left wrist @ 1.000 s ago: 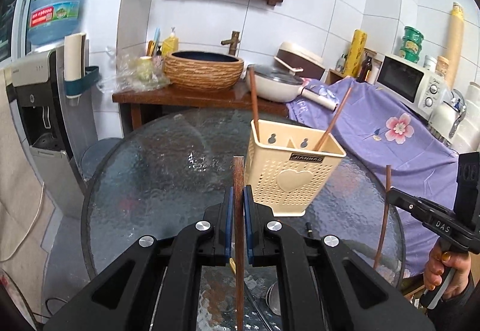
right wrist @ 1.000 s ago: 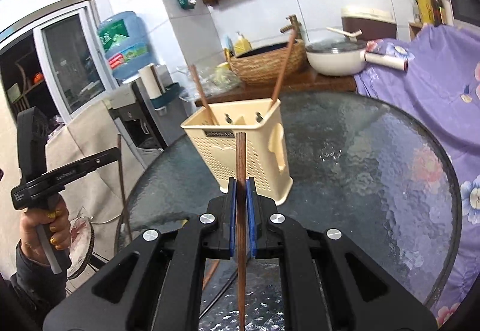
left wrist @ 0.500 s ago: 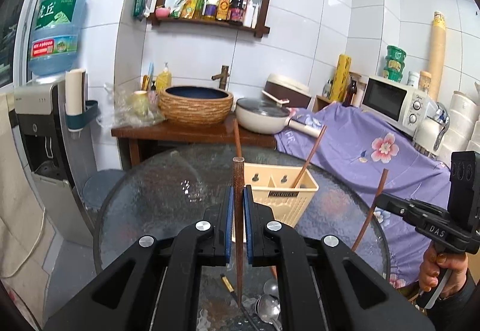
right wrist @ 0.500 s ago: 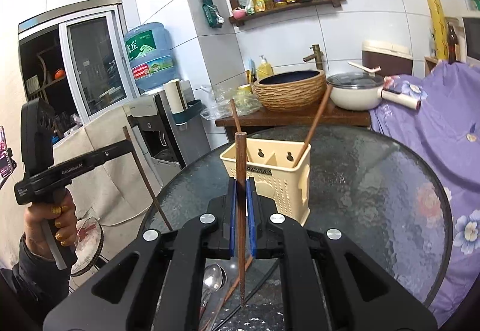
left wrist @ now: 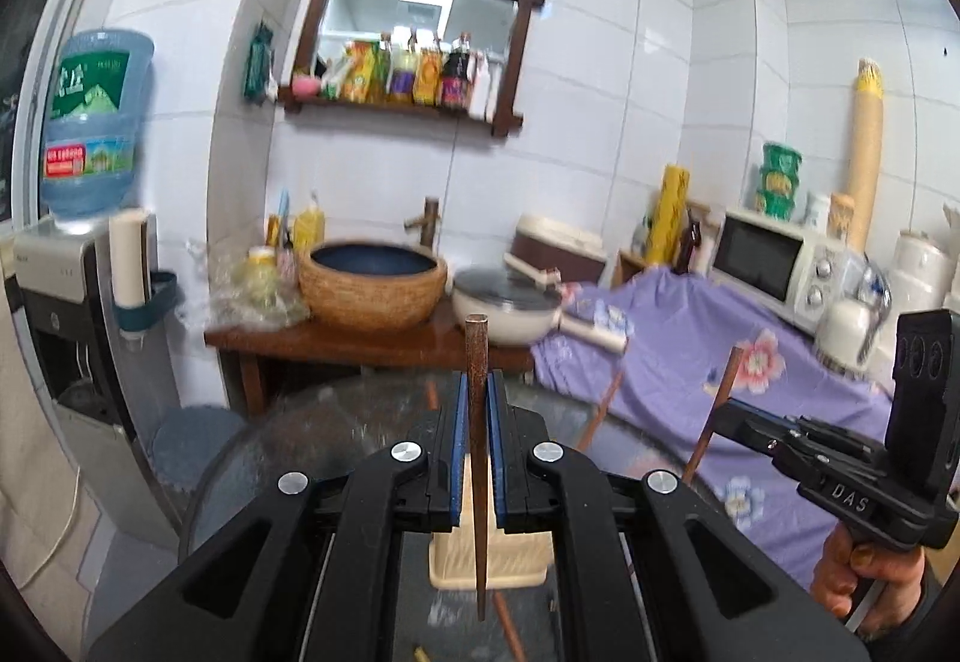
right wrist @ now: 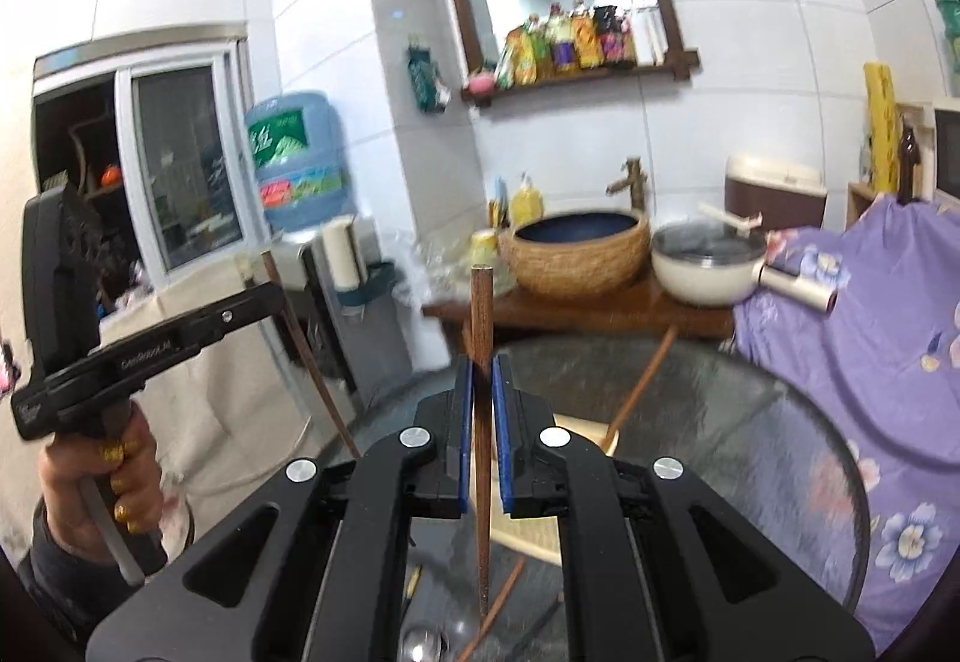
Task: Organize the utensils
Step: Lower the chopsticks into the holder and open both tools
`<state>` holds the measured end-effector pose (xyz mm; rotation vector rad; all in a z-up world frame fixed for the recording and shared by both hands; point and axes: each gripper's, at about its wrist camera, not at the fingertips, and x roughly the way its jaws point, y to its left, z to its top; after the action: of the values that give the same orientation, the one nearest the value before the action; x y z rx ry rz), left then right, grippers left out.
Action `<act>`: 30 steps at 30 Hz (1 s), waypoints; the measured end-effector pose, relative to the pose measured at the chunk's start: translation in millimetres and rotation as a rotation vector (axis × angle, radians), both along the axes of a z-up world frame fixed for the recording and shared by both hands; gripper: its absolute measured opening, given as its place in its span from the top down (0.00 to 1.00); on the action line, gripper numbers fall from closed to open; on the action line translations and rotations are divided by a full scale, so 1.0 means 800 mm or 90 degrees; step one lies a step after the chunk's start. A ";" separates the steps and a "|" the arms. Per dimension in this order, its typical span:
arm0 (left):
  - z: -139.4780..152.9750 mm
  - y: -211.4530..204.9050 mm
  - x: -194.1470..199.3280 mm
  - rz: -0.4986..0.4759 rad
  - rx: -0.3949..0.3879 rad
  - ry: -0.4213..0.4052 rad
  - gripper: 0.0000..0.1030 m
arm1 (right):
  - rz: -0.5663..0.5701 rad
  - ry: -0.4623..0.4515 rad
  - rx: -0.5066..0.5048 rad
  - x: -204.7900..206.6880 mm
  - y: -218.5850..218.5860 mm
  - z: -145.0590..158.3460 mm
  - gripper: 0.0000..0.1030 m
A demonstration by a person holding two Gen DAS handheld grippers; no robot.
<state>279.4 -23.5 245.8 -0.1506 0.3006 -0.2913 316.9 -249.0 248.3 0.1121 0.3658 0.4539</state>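
My left gripper [left wrist: 478, 383] is shut on a brown chopstick [left wrist: 476, 344] that stands upright between its blue pads. The right gripper [right wrist: 482, 365] is likewise shut on an upright chopstick [right wrist: 482, 302]. Both hang well above the round glass table [right wrist: 750, 452]. The cream utensil basket [left wrist: 519, 560] stands on the table, mostly hidden under the fingers; a chopstick [right wrist: 645, 380] leans out of it. Each view shows the other gripper from the side: the right one [left wrist: 729, 416] and the left one [right wrist: 273, 296]. Loose chopsticks [right wrist: 504, 596] and a spoon [right wrist: 420, 647] lie on the glass.
Behind the glass table stands a wooden side table [left wrist: 360, 344] with a woven basin [left wrist: 372, 287] and a white pan [left wrist: 510, 308]. A purple flowered cloth [left wrist: 690, 350] covers the counter at right, under a microwave [left wrist: 774, 260]. A water dispenser [left wrist: 66, 302] stands at left.
Both grippers have risen with their chopsticks. The basket and table have dropped low in both views and now sit mostly under the fingers.
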 end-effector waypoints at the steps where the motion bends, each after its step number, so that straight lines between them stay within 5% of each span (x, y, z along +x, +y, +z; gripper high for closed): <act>1: 0.010 -0.001 0.005 0.008 -0.005 -0.011 0.94 | -0.010 -0.013 0.000 0.007 0.001 0.011 0.93; 7: 0.047 -0.018 0.036 0.056 -0.011 -0.062 0.94 | -0.064 -0.059 0.010 0.045 0.003 0.049 0.93; 12: 0.041 -0.027 0.070 0.079 -0.031 -0.060 0.94 | -0.107 -0.091 0.007 0.073 0.004 0.047 0.93; 30: -0.115 -0.037 0.132 0.081 -0.024 0.077 0.94 | -0.135 0.030 0.018 0.131 0.001 -0.088 0.93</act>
<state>384.7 -53.3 154.0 -0.2237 0.4045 -0.1614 421.9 -248.3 177.7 0.1877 0.3884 0.2473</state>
